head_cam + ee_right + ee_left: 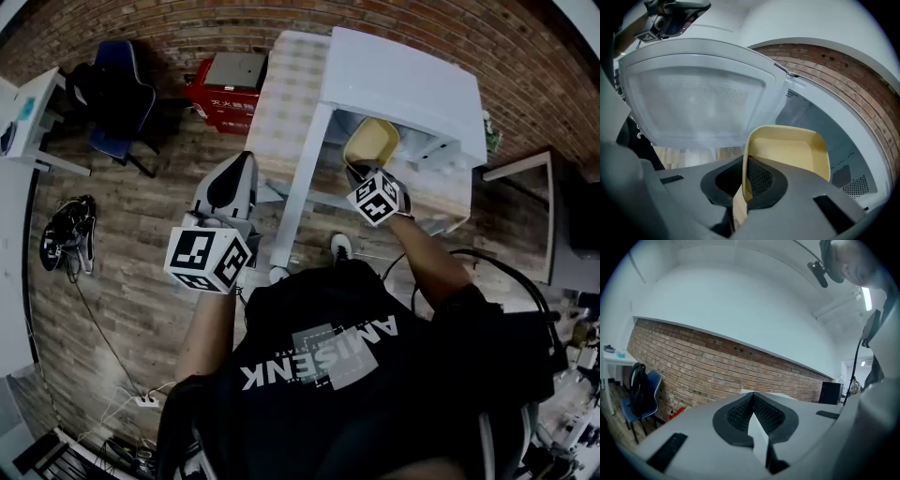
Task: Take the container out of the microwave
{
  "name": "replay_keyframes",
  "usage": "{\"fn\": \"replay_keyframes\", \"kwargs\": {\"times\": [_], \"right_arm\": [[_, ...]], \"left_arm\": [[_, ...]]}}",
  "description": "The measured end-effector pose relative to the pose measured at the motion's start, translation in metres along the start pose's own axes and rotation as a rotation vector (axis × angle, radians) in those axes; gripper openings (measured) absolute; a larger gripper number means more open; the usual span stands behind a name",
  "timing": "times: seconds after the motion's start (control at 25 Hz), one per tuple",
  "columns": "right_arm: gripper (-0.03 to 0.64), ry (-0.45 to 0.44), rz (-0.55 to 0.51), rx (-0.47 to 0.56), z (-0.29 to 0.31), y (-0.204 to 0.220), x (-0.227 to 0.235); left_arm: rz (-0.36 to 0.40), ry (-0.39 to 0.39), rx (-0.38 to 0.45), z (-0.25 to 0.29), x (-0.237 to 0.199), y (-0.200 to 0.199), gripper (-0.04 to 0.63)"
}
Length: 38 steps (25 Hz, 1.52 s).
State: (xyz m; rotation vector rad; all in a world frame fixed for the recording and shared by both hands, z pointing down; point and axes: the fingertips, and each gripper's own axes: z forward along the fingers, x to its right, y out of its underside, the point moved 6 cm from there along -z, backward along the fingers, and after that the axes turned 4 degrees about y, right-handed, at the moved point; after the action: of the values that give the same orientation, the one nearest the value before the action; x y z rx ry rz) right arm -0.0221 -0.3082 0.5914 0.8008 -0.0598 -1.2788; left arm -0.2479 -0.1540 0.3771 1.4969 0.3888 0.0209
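Closest to the head camera was the person's black shirt (347, 375). Beyond it both arms reached toward the table (291, 112) with its checked cloth. On the table stood the white microwave (403, 84), its door (703, 103) swung wide open.

At the oven's mouth, the right claw (359, 176) was angled downward and pinched tight on the near wall of the yellow container (371, 141). The right claw's own view showed this plainly: the thin yellow wall ran between the two pads, one on each side. The container looked empty. It hung tilted in the grip, its far end pointing at the grey cavity (820, 122) behind it.

The left claw (232, 173) was held level, off to the left of the door and apart from everything. Its jaws were pressed together with nothing between them, and its view took in only the brick wall (717, 366) across the room.

As for the task, the early steps looked finished: the door was open and the grip on the container was made. The container seemed to be right at the opening, carried by its wall instead of resting flat. Whether its far end had fully cleared the cavity could not be told. What appeared to remain was drawing it all the way out and setting it down somewhere, probably on the table.
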Motion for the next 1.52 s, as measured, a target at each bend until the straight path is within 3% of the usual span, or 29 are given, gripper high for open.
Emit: {"fn": "replay_keyframes", "kwargs": {"times": [0.28,0.72,0.92,1.08,1.28,1.52], "right_arm": [[0.043,-0.008,0.054,-0.012,-0.025,-0.002,-0.017],[0.043,0.075,0.155,-0.016,-0.080,0.005,-0.043],[0.043,0.093,0.175,-0.001,-0.109,-0.003,-0.043],[0.043,0.102,0.207,0.005,-0.133,0.000,-0.042],[0.043,0.124,0.200,-0.009,-0.158,0.007,-0.031],[0.043,0.180,0.256,0.062,-0.196,0.002,-0.004]], "left_arm": [[0.004,0.101,-0.019,0.002,0.002,0.001,0.011],[0.044,0.288,-0.059,0.008,0.017,0.007,0.011],[-0.038,0.295,-0.058,0.018,0.015,0.008,0.011],[0.010,0.315,-0.083,0.027,0.023,0.012,0.011],[-0.005,0.320,-0.086,0.037,0.023,0.015,0.011],[-0.011,0.310,-0.076,0.045,0.034,0.005,0.011]]}}
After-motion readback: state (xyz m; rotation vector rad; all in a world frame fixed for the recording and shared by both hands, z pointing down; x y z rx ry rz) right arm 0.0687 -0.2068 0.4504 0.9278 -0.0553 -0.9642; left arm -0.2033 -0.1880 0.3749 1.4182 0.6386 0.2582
